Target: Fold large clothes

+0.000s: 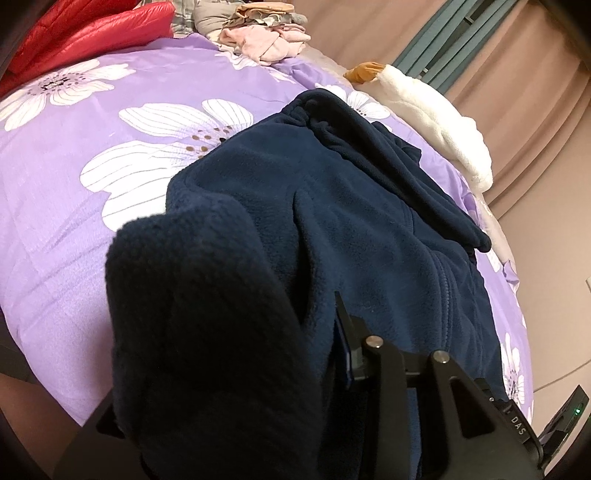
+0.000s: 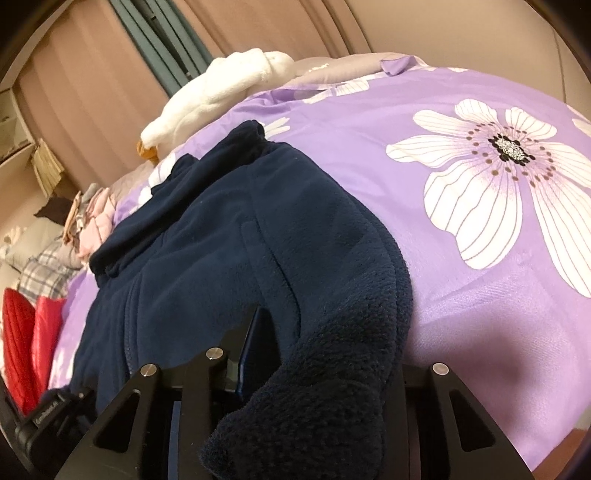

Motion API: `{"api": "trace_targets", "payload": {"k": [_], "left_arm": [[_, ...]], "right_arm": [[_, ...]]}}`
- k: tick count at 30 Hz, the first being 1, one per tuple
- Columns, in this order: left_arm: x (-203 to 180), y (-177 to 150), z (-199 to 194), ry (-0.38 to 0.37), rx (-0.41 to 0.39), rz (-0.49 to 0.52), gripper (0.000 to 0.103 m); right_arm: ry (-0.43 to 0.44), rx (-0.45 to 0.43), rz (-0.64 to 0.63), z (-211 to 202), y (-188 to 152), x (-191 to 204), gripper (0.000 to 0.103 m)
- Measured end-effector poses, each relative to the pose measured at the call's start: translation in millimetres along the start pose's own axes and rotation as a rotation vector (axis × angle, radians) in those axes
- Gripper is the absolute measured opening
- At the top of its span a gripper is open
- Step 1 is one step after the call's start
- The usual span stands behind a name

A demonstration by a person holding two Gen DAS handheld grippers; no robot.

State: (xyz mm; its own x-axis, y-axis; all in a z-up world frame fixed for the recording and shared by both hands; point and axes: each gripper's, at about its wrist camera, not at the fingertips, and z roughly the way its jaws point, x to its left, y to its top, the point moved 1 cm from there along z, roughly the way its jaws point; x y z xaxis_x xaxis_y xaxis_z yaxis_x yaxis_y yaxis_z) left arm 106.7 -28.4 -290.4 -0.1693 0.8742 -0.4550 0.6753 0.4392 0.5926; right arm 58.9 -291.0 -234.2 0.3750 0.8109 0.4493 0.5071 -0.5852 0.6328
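Observation:
A navy fleece jacket (image 1: 351, 206) lies on the purple flowered bed cover (image 1: 74, 221), its zipper running down the middle. In the left wrist view my left gripper (image 1: 284, 321) is shut on a thick bunch of the fleece, which drapes over and hides its left finger. Only the right finger (image 1: 341, 317) shows. In the right wrist view the same jacket (image 2: 221, 240) stretches away from me. My right gripper (image 2: 314, 328) is shut on its near hem, whose fuzzy fold covers the right finger. The left finger (image 2: 258, 332) is bare.
A white plush blanket (image 1: 436, 110) lies at the bed's far edge, near the curtain. A red puffer jacket (image 1: 74, 29) and a pile of pink clothes (image 1: 266, 40) sit by the pillows. The bed cover (image 2: 480, 277) spreads wide beside the jacket.

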Motion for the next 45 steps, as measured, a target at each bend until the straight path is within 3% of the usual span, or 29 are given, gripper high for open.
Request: {"api": "trace_targets", "payload": {"k": [10, 15, 18, 23, 30, 34, 36, 42, 45], "left_arm": [[-2, 4, 0, -0.006, 0.027, -0.024, 0.034], [5, 11, -1, -0.063, 0.067, -0.069, 0.03], [5, 19, -7, -0.103, 0.073, -0.073, 0.027], [-17, 37, -26, -0.117, -0.005, 0.033, 0.021], [-56, 109, -40, -0.239, -0.068, 0.043, 0.02], [-73, 155, -27, -0.208, -0.109, 0.072, 0.02], [-77, 170, -20, -0.233, -0.116, 0.06, 0.02], [-98, 214, 42, -0.183, -0.128, 0.066, 0.021], [-95, 235, 85, -0.203, -0.111, 0.018, 0.022]], "right_arm": [[0.017, 0.003, 0.029, -2, 1, -2, 0.036], [0.051, 0.018, 0.067, -3, 5, -6, 0.032], [0.098, 0.029, 0.099, -7, 11, -10, 0.023], [0.256, -0.006, 0.157, -26, 36, -11, 0.019], [0.342, -0.06, 0.081, -37, 91, 28, 0.019], [0.359, -0.092, 0.081, -26, 128, 40, 0.019], [0.382, -0.099, 0.081, -16, 144, 48, 0.019], [0.354, -0.084, 0.021, 33, 187, 77, 0.019], [0.347, -0.048, 0.052, 73, 209, 80, 0.019]]}}
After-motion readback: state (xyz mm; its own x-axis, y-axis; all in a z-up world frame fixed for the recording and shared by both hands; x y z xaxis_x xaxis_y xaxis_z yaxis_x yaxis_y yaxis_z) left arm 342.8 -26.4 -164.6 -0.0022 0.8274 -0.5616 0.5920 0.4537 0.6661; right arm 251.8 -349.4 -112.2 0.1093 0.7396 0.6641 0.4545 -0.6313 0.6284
